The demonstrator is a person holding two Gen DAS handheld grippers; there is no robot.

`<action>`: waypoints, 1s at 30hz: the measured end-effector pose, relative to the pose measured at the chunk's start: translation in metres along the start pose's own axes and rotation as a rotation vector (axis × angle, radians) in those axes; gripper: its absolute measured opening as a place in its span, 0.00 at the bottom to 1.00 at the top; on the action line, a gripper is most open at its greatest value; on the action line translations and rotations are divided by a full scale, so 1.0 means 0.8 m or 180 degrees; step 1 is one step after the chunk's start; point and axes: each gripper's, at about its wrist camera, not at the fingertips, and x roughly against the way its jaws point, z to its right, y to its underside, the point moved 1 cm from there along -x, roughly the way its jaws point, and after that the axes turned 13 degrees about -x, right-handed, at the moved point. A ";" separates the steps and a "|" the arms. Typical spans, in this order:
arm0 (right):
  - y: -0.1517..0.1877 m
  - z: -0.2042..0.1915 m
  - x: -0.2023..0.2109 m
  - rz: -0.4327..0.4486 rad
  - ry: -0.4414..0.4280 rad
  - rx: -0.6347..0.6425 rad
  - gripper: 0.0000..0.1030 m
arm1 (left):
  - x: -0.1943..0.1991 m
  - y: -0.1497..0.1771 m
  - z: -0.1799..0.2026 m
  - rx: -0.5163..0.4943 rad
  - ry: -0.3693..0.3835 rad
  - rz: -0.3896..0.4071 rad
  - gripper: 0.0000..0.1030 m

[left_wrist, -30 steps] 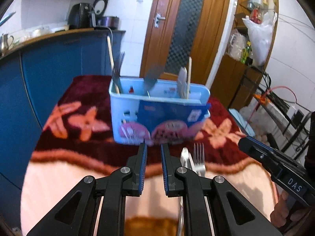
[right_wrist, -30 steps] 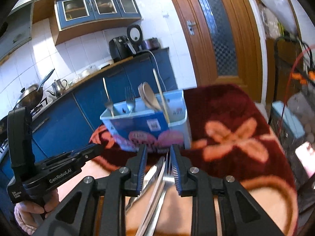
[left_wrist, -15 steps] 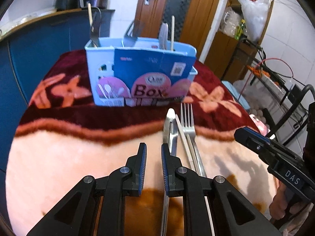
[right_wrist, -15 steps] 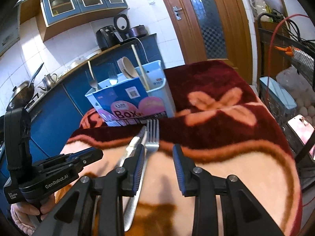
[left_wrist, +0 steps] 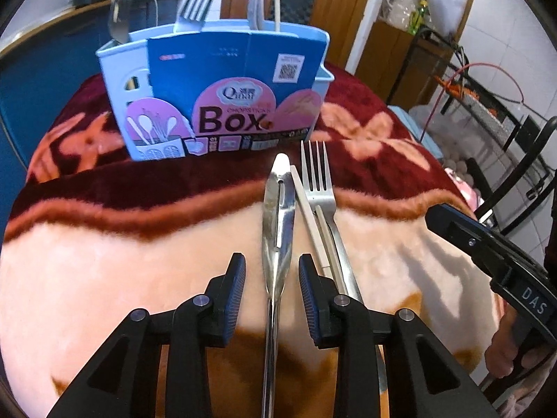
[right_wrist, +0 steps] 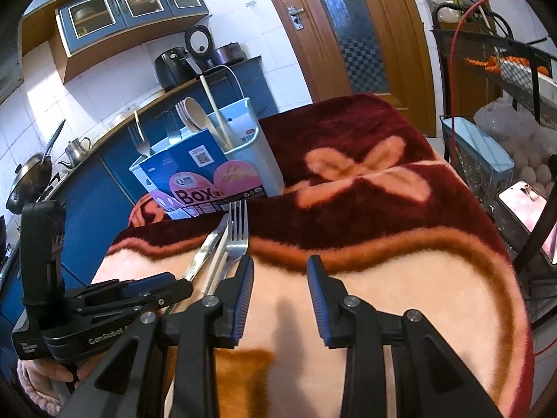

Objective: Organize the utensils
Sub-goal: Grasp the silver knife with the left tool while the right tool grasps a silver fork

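Observation:
A light blue utensil box (left_wrist: 222, 94) with a "Box" label stands on the blanket, holding forks, a spoon and chopsticks; it also shows in the right wrist view (right_wrist: 209, 170). In front of it lie a steel knife (left_wrist: 278, 223), a pale chopstick (left_wrist: 310, 216) and a steel fork (left_wrist: 322, 195). My left gripper (left_wrist: 271, 278) is open, its jaws on either side of the knife handle. My right gripper (right_wrist: 280, 278) is open and empty, just right of the fork (right_wrist: 236, 233) and knife (right_wrist: 205, 254).
A dark red and peach floral blanket (right_wrist: 400, 278) covers the table. Blue kitchen cabinets (right_wrist: 104, 188) stand to the left, a wooden door (right_wrist: 348, 28) behind, a wire rack with eggs (right_wrist: 522, 160) to the right.
Both grippers have opened wider. The left gripper has moved forward and down over the knife. The right gripper has shifted right, off the utensils.

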 end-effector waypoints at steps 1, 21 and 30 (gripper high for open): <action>0.000 0.001 -0.001 -0.0001 0.0000 -0.0007 0.34 | -0.003 -0.002 0.000 -0.0014 -0.0007 -0.0017 0.31; -0.003 0.009 -0.008 -0.0043 -0.0011 -0.0027 0.34 | -0.013 -0.011 -0.012 0.0133 0.0060 0.0128 0.18; -0.001 -0.007 -0.016 -0.0105 -0.0005 0.0066 0.35 | 0.024 0.005 -0.041 0.0341 -0.0104 0.0495 0.18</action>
